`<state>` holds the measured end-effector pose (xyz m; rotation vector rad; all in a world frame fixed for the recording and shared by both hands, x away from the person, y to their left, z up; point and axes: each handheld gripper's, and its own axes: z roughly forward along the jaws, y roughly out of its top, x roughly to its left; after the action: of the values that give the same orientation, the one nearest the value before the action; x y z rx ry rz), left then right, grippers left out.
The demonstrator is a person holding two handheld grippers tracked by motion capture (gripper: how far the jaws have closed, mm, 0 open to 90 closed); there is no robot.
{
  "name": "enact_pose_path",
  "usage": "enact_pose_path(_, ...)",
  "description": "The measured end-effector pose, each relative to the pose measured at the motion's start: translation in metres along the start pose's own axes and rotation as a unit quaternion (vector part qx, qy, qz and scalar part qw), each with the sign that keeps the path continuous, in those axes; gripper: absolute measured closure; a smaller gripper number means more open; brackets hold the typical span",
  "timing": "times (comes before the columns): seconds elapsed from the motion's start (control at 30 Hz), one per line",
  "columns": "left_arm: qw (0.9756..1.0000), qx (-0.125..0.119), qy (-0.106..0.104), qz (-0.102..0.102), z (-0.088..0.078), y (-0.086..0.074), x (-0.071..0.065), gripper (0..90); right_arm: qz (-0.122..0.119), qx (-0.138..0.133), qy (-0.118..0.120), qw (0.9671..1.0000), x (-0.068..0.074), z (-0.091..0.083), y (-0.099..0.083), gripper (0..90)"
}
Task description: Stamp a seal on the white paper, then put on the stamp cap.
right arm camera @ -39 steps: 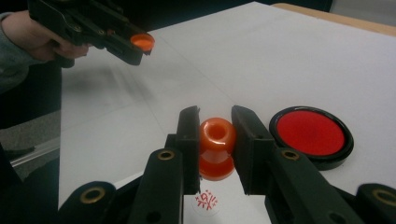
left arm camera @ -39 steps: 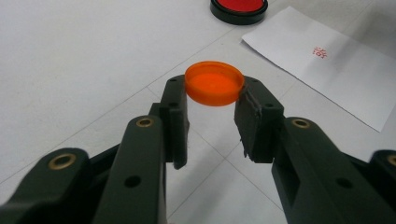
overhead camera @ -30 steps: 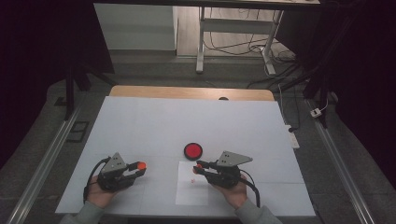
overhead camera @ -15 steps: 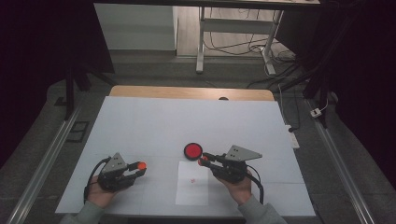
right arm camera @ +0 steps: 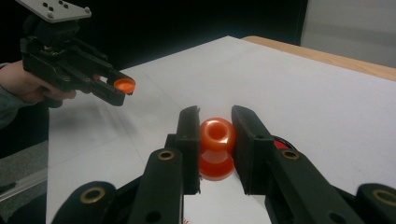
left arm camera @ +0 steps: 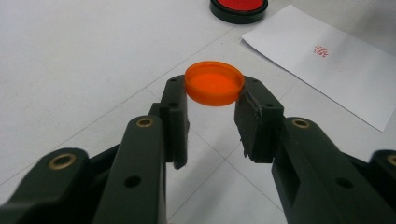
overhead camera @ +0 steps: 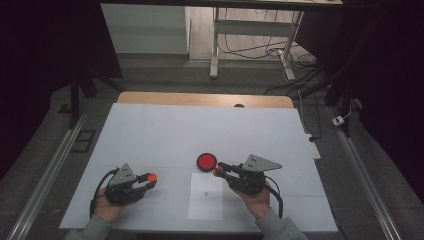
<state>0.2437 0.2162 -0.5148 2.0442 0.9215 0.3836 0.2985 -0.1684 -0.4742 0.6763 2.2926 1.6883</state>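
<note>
now that the right gripper (overhead camera: 218, 170) has lifted its orange stamp (right arm camera: 217, 147) off the paper (overhead camera: 207, 196) toward the red ink pad (overhead camera: 206, 161), the mark is printed; left gripper (overhead camera: 150, 179) pinches the orange cap (left arm camera: 214, 83) at near left.

I see the bench (overhead camera: 150, 130) bare toward its far edge and both far corners; near the front edge, only the ink pad (overhead camera: 206, 161) and paper sheet (overhead camera: 206, 197) obstruct.

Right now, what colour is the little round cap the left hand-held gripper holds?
Orange cap, clearest in the left gripper view.
</note>
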Motion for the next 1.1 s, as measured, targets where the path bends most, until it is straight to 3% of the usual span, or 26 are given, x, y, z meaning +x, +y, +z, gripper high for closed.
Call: enact_pose_path(1.1,0.9999,-0.002,-0.008,0.014,0.0043,0.0074,-0.0068,65.0,-0.001,-0.001,0.0,1.0,0.0,0.0013,-0.0003,72.2)
